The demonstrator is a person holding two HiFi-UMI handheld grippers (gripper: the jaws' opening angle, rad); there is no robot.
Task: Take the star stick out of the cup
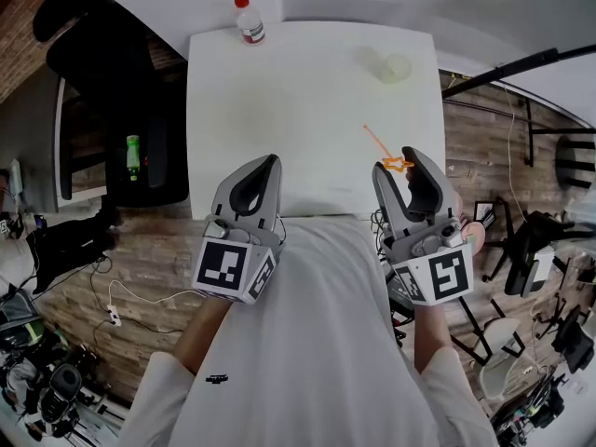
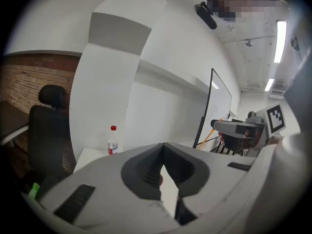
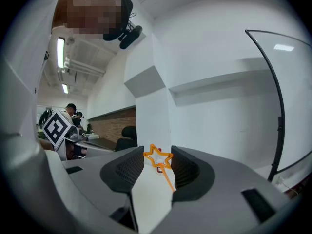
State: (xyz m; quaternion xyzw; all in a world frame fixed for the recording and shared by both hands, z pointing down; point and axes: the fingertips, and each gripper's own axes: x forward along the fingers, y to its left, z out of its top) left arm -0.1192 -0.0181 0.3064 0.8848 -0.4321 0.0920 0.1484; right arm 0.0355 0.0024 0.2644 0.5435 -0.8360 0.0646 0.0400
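The left gripper (image 2: 163, 146) is nearest, its jaws pressed together with nothing between them. The right gripper (image 3: 157, 155) clamps the star stick (image 1: 398, 164) by its orange star at the jaw tips. The thin stem slants out over the table (image 1: 279, 110). The cup (image 1: 395, 67) stands well beyond it, and a bottle (image 1: 249, 20) sits at the far edge.

Head view steeply down onto table (image 1: 307, 110), both gripper views low behind own jaws, facing far wall (image 2: 161, 96), bottle (image 1: 249, 19) shared by head and left gripper views.
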